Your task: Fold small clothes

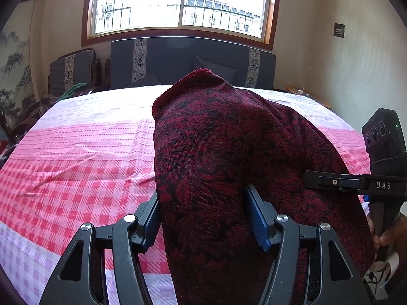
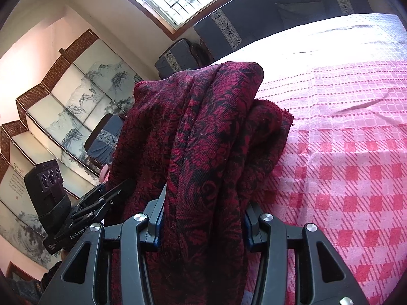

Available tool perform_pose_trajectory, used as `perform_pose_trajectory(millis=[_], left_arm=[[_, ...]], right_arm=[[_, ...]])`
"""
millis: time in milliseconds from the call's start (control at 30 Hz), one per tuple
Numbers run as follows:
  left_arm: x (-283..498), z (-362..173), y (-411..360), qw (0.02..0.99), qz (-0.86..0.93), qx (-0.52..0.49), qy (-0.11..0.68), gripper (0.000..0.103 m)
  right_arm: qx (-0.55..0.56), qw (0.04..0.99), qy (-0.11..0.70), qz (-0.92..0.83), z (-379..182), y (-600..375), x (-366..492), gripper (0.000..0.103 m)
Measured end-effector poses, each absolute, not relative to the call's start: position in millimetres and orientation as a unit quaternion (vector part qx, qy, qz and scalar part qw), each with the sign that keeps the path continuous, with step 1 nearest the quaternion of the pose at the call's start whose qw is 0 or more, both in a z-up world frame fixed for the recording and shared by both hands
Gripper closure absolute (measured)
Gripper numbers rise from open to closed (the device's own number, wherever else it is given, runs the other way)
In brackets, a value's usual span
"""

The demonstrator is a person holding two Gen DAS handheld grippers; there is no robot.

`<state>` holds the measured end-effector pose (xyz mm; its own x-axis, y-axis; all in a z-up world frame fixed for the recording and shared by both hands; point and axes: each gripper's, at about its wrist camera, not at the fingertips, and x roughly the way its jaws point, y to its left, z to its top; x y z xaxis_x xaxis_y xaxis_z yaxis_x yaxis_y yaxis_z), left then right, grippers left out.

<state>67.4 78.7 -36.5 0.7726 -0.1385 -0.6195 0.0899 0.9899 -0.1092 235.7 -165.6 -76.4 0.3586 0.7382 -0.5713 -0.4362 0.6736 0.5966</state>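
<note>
Your surface (image 1: pixel 76 152) fills most of both views, covered by a pink, red and lilac checked cloth (image 2: pixel 343 165) with a few creases in it. Behind it stands a dark sofa (image 1: pixel 178 58) with pale patterned stripes, under a wide window (image 1: pixel 178 2). On the wall to your left hang ink landscape panels (image 2: pixel 76 101).

The garment (image 1: pixel 229 165), a dark red knit with a black leaf pattern, is bunched and lifted in front of you. It drapes over and between both tools, and its far end rises in a hump toward the sofa. You cannot tell from these views how much of it rests on the checked cloth.

Your left hand-held gripper (image 1: pixel 203 216) is clamped on the garment: a thick fold runs between its blue-padded fingers (image 1: pixel 259 221), which press against it on both sides.

Your right hand-held gripper (image 2: pixel 203 221) is likewise clamped on the garment, a gathered band of fabric filling the space between its fingers (image 2: pixel 156 218).

Each tool shows in the other's view, close beside the garment: the right one at the right edge of the left view, the left one at the lower left of the right view.
</note>
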Motion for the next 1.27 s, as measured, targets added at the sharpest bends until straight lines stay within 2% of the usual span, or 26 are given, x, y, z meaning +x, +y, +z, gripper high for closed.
perform_pose_trajectory(millis=[133,200,300,400,533,667,1067,1200,1267], left_arm=[[54,-37,73,0.954,-0.037,-0.005,0.299,0.027],[46,-35,69,0.961,0.001,0.025,0.277,0.013],[29,-25,65,0.970,0.028,0.045,0.239,0.010],[13,-6,67,0.977,0.049,0.030,0.206,0.000],[-6,23,67,0.985,0.043,0.017,0.163,0.000],[-17,47,62,0.989,0.030,0.021,0.145,0.000],[-30,64,42,0.989,0.014,0.034,0.144,0.000],[-32,65,39,0.988,0.034,0.034,0.148,0.000],[-31,66,41,0.987,0.037,0.027,0.157,0.000]], right_arm=[[0.160,0.815,0.427,0.357,-74,-162,231,0.052],[0.155,0.823,0.420,0.351,-71,-161,227,0.045],[0.128,0.853,0.383,0.331,-52,-162,208,0.043],[0.094,0.887,0.328,0.312,-23,-164,178,0.031],[0.085,0.906,0.271,0.314,7,-172,147,0.024],[0.089,0.906,0.260,0.322,21,-178,131,0.020],[0.083,0.906,0.254,0.328,19,-183,104,0.019],[0.073,0.912,0.254,0.314,18,-181,97,0.016],[0.067,0.918,0.248,0.303,20,-180,92,0.011]])
